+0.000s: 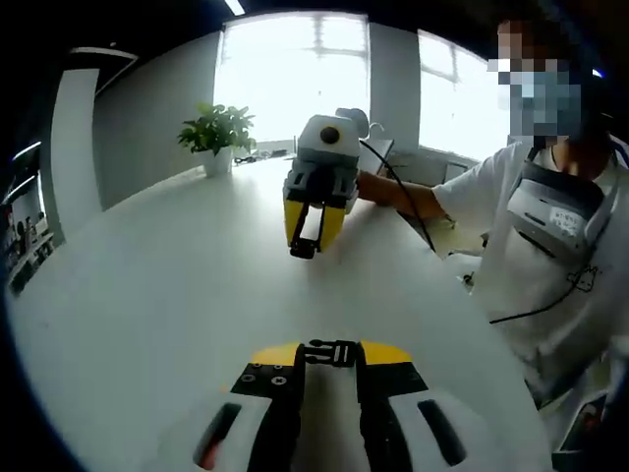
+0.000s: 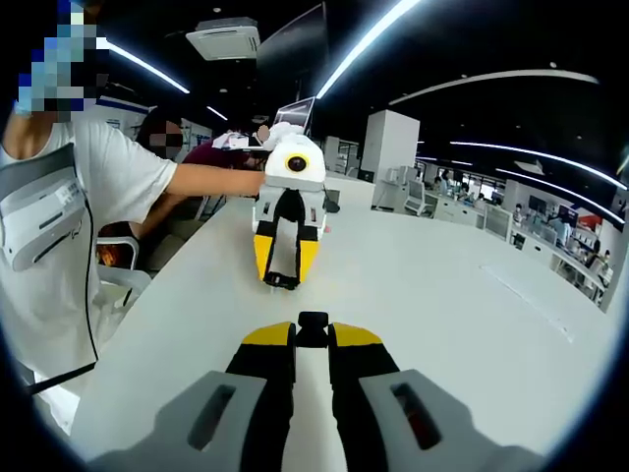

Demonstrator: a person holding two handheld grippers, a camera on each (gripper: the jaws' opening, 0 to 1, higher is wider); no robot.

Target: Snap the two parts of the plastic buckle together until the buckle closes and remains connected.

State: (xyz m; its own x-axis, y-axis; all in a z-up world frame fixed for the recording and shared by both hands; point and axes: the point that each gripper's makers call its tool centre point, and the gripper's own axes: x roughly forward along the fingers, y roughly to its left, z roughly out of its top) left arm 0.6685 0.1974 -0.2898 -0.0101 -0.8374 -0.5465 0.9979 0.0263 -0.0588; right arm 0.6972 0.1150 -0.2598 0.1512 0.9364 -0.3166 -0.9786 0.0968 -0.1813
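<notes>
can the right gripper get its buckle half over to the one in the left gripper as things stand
Probably yes. The left gripper is clamped on one buckle half, the right gripper on the other half. They face each other above the white table, apart, with nothing between them.

A broad white worktop (image 1: 147, 295) with a rounded edge spreads across both views. In the left gripper view, a potted green plant (image 1: 217, 138) stands near its far edge, in front of bright windows (image 1: 295, 69) that wash the pale wall (image 1: 138, 118) with daylight. In the right gripper view, long ceiling light strips (image 2: 373, 39) run over a dark ceiling, a square ceiling unit (image 2: 226, 39) hangs overhead, and desks (image 2: 472, 211) recede past a white pillar (image 2: 390, 143).
</notes>
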